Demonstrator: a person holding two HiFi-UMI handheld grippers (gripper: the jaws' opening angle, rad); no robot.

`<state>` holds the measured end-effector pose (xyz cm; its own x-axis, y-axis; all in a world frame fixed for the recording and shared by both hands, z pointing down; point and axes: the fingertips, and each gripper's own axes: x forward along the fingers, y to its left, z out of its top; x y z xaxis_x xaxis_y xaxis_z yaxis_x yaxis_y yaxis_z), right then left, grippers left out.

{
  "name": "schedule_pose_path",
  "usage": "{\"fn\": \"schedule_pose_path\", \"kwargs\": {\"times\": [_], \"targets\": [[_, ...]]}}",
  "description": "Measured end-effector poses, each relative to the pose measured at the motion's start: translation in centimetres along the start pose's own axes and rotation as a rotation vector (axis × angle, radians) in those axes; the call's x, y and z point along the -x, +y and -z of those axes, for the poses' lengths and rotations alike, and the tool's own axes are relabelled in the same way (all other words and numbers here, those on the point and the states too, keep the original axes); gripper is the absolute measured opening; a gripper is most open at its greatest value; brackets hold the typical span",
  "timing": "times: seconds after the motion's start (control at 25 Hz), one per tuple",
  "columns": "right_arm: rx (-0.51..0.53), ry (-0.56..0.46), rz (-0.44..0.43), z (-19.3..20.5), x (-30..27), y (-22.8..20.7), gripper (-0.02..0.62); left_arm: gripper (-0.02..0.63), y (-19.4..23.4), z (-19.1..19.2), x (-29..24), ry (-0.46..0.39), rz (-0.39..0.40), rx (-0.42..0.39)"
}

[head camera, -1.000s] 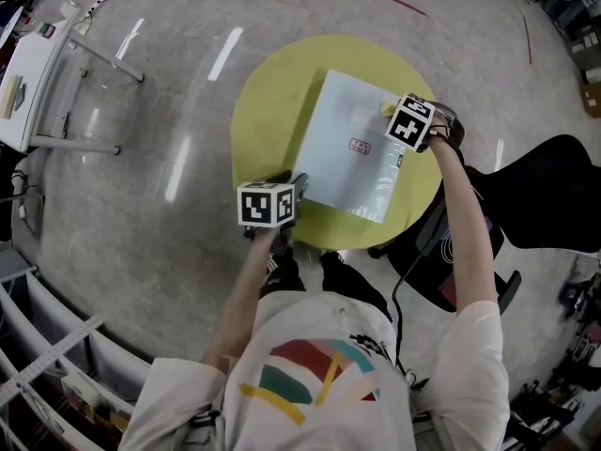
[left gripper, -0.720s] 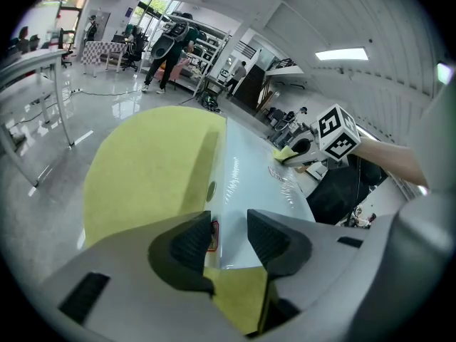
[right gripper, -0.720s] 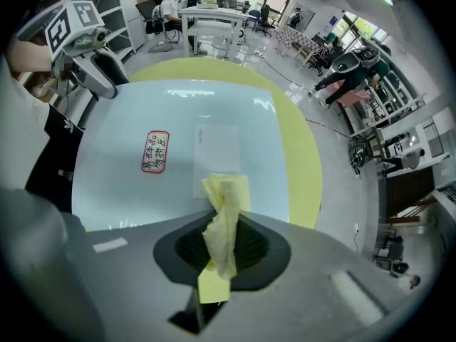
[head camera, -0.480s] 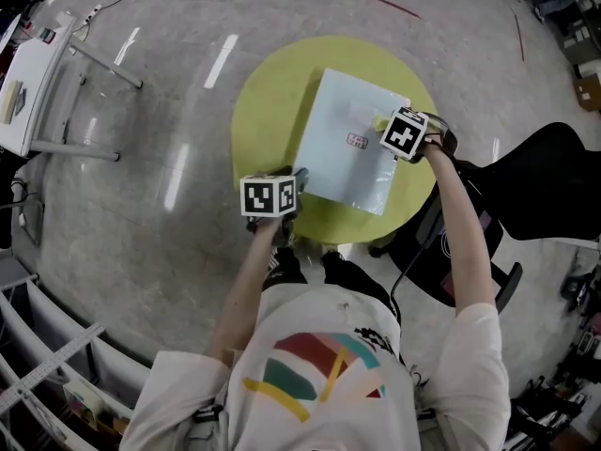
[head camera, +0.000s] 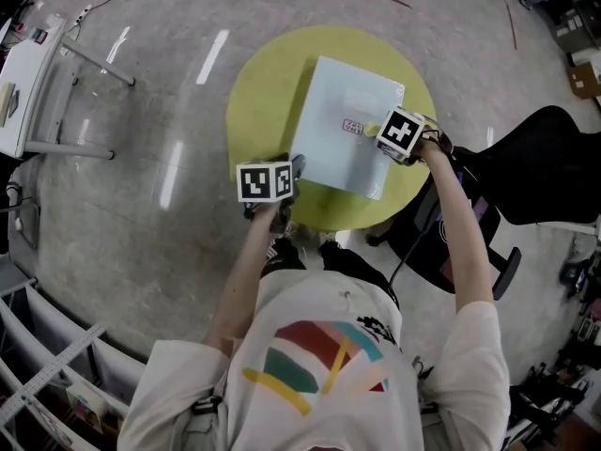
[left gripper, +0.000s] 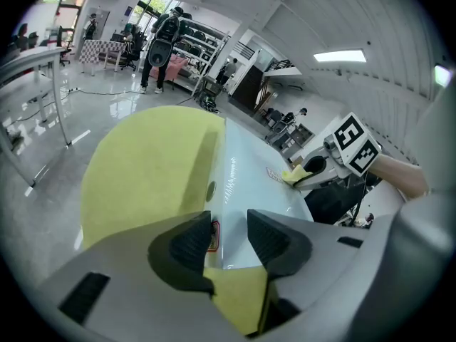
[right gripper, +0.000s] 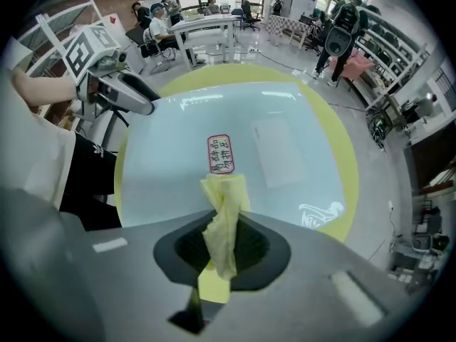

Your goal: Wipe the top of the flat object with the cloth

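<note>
A pale blue flat object [head camera: 331, 153] with a small red label [head camera: 353, 127] lies on a round yellow table [head camera: 263, 92]. My right gripper [head camera: 377, 126] points down at it and is shut on a yellow cloth [right gripper: 225, 209], whose free end touches the surface just short of the label [right gripper: 221, 153]. My left gripper [head camera: 296, 169] is at the flat object's near left corner. In the left gripper view its jaws stand apart, with the object's near edge [left gripper: 231, 251] showing between them and nothing pressed by the pads. The cloth [left gripper: 293, 174] also shows there.
A black office chair [head camera: 545, 186] stands close to the table's right side. A white table on metal legs [head camera: 33, 83] is at the far left, with shelving [head camera: 47, 365] along the lower left. Several people and desks [left gripper: 160, 45] are far off.
My right gripper has slid the cloth across the flat object, from near its far right corner inward to beside the red label. The left gripper has stayed at the near corner.
</note>
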<state>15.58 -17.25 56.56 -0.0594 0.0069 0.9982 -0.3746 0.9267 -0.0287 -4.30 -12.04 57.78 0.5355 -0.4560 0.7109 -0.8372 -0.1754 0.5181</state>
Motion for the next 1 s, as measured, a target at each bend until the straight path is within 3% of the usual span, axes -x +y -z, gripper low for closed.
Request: {"fn": "schedule_pose_path", "kwargs": {"times": [0.2, 0.4, 1.0], "targets": [[0.028, -0.064, 0.018, -1.0, 0.3, 2.3, 0.026, 0.166, -0.1, 0.0, 0.1, -0.001, 0.0, -0.003], [-0.015, -0.052, 0.051, -0.3, 0.2, 4.2, 0.026, 0.166, 0.0, -0.1, 0.0, 0.0, 0.005, -0.006], [-0.02, -0.102, -0.017, 0.2, 0.3, 12.2, 0.026, 0.166, 0.0, -0.1, 0.2, -0.014, 0.01, -0.009]]}}
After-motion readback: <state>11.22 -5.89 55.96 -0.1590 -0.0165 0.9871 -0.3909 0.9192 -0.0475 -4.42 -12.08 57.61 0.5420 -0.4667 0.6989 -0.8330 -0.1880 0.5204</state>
